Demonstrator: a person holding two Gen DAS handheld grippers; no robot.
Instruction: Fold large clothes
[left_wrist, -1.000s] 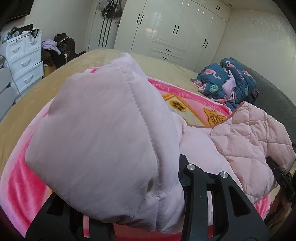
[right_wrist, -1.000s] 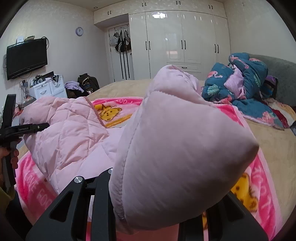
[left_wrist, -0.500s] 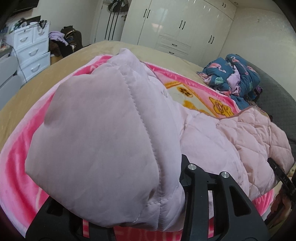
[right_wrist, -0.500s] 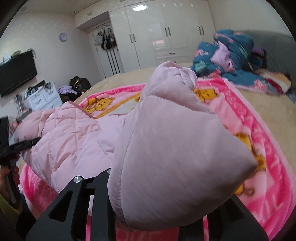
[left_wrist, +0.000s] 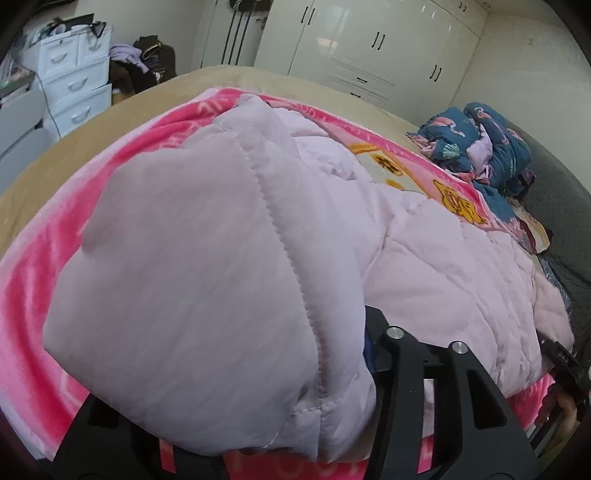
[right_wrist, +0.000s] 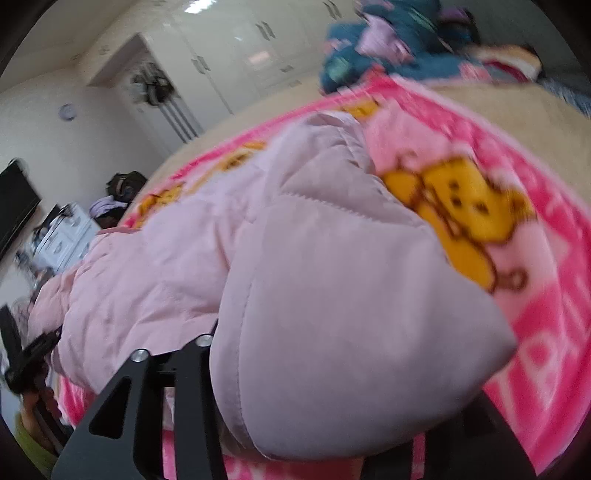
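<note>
Padding fills most of the left wrist view: a puffy corner of the pink quilted jacket (left_wrist: 207, 295) sits between the fingers of our left gripper (left_wrist: 258, 439), bulging over them, while the rest of the garment runs off to the right across the pink cartoon blanket (left_wrist: 48, 280) on the bed (left_wrist: 44, 173). Those jaws have just been opening with the jacket between them; the fabric hides the pads, so we cannot tell whether they still pinch it. At the far right edge our right gripper (left_wrist: 569, 369) shows beside the jacket's other end. From the right wrist view, blurred, the matching corner of the jacket lies over the right gripper's fingers, the blanket's yellow bear (right_wrist: 469, 218) just beyond it, and the left gripper (right_wrist: 26, 354) shows at the left edge. Its jaws have likewise just been opening around the fabric, and the grip itself is again hidden. We judge that we are laying a folded edge down and letting go. Next we should draw both grippers back clear of the padding without dragging it, then take fresh hold for another fold.
</note>
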